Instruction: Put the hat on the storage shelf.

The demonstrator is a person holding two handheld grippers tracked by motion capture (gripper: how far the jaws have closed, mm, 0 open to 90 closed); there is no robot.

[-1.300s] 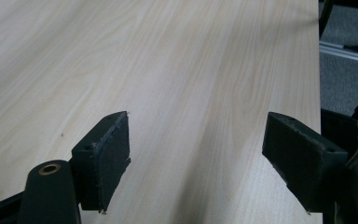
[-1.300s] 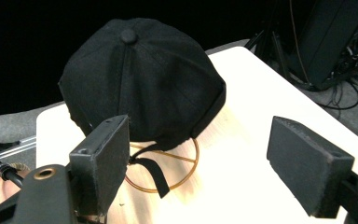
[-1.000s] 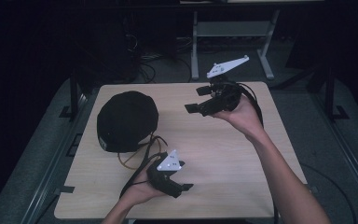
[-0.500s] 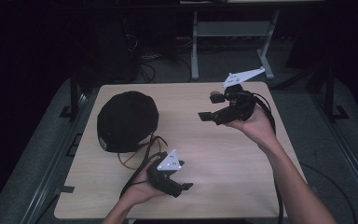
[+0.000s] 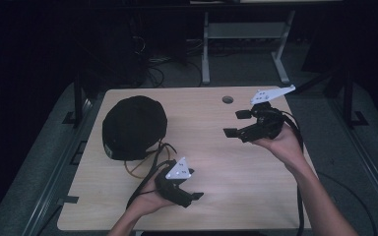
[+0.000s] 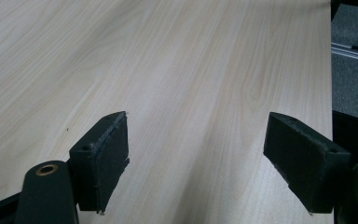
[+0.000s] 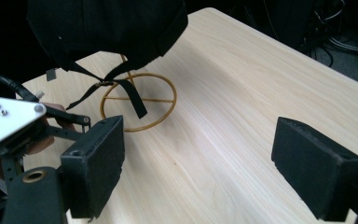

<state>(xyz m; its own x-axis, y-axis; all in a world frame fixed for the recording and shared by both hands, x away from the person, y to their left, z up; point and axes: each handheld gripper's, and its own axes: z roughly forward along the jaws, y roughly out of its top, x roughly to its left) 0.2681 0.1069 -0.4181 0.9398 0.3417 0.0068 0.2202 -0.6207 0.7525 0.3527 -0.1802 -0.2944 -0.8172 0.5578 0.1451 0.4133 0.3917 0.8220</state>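
A black hat (image 5: 134, 127) sits on a gold wire stand (image 5: 137, 169) at the table's left. The right gripper view shows the hat (image 7: 107, 28) over the stand's round gold base (image 7: 137, 100), with a black strap (image 7: 131, 95) hanging across it. My left gripper (image 5: 191, 197) rests low near the front edge, right of the stand. Its jaws are open over bare wood (image 6: 200, 158). My right gripper (image 5: 237, 124) is held above the table's right side and points left toward the hat. It is open with nothing between its jaws (image 7: 198, 158).
The light wooden table (image 5: 236, 187) has a round cable hole (image 5: 228, 100) near its far edge. A metal frame (image 5: 243, 34) and cables stand on the dark floor behind. The left gripper's grey plate (image 7: 7, 116) shows at the left of the right gripper view.
My right gripper has drawn back to the right and toward the near side, away from the hat. The left gripper has stayed in place.
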